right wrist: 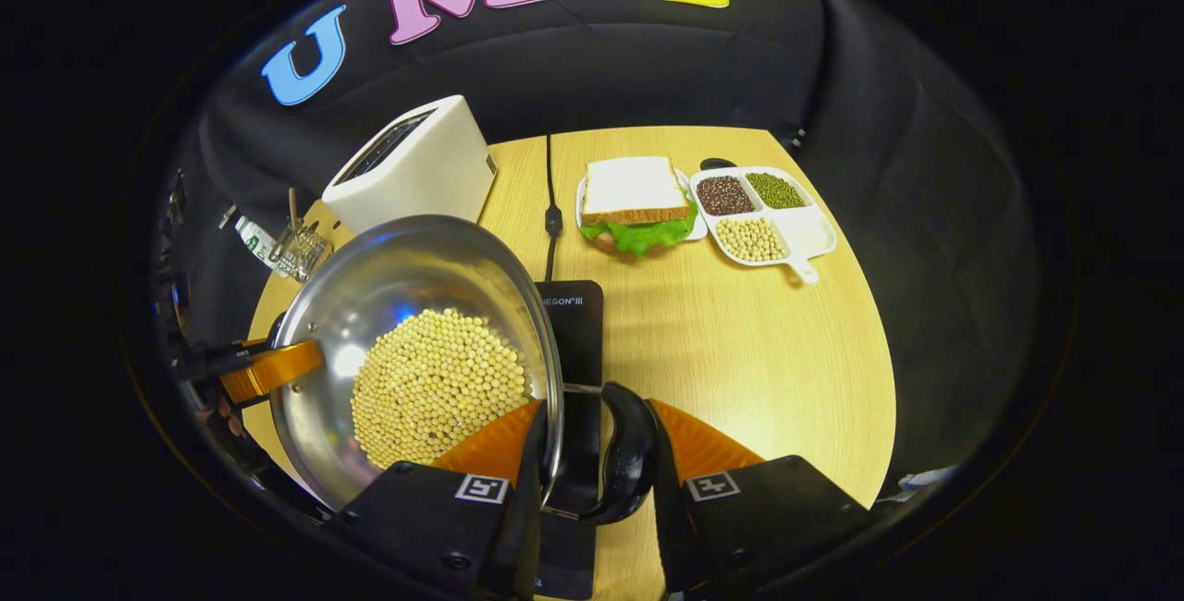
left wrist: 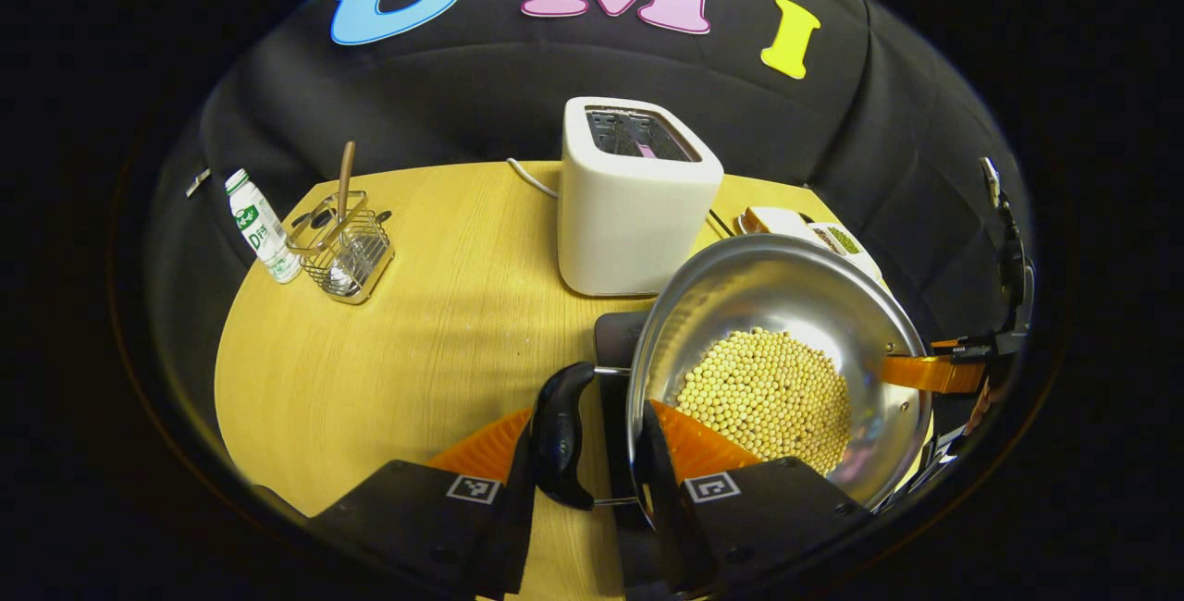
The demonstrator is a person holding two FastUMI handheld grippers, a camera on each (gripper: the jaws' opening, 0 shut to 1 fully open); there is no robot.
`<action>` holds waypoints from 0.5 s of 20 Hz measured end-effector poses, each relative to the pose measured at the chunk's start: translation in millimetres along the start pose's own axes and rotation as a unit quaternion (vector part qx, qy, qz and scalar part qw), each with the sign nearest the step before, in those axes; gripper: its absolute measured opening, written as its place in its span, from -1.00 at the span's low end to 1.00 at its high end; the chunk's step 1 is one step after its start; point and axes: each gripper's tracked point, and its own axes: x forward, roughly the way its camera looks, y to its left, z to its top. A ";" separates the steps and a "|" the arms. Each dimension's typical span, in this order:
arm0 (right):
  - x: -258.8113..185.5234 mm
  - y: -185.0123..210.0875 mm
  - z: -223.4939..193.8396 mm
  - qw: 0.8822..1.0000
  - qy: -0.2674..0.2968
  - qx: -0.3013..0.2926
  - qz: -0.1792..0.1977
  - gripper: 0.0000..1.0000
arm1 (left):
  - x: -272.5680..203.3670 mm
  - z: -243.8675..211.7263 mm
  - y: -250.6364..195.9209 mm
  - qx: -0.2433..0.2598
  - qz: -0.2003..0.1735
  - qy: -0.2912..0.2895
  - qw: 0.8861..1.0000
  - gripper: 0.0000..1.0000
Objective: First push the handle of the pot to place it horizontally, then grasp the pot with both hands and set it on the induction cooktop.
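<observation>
A steel pot (left wrist: 786, 305) holding yellow soybeans (left wrist: 768, 393) hangs between both grippers, over the black induction cooktop (left wrist: 618, 335). My left gripper (left wrist: 592, 458) is shut on the pot's black loop handle (left wrist: 562, 435) and the rim beside it. My right gripper (right wrist: 597, 462) is shut the same way on the opposite handle (right wrist: 629, 448). In the right gripper view the pot (right wrist: 416, 277) is at the left, and the cooktop (right wrist: 575, 333) runs beneath its rim. I cannot tell whether the pot rests on the cooktop.
A white toaster (left wrist: 634, 199) stands just behind the pot. A bottle (left wrist: 262, 226) and a wire utensil rack (left wrist: 342, 250) sit at the far left. A sandwich (right wrist: 636, 199), a divided tray of beans (right wrist: 763, 213) and a black cable (right wrist: 551, 213) lie to the right on the wooden table (right wrist: 758, 361).
</observation>
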 end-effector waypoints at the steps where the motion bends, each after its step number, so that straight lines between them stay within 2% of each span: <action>1: 0.5 0.6 0.3 1.000 0.000 0.002 0.001 0.01 | 0.7 -0.4 -0.8 -0.001 0.000 0.000 1.000 0.15; 2: 0.8 0.1 0.6 1.000 -0.001 0.003 0.002 0.10 | 0.4 -0.3 -1.1 -0.002 0.000 0.001 1.000 0.15; 10: -0.3 -0.8 -0.6 1.000 -0.001 0.010 0.000 0.10 | 0.4 0.6 -0.4 -0.002 0.000 0.004 1.000 0.19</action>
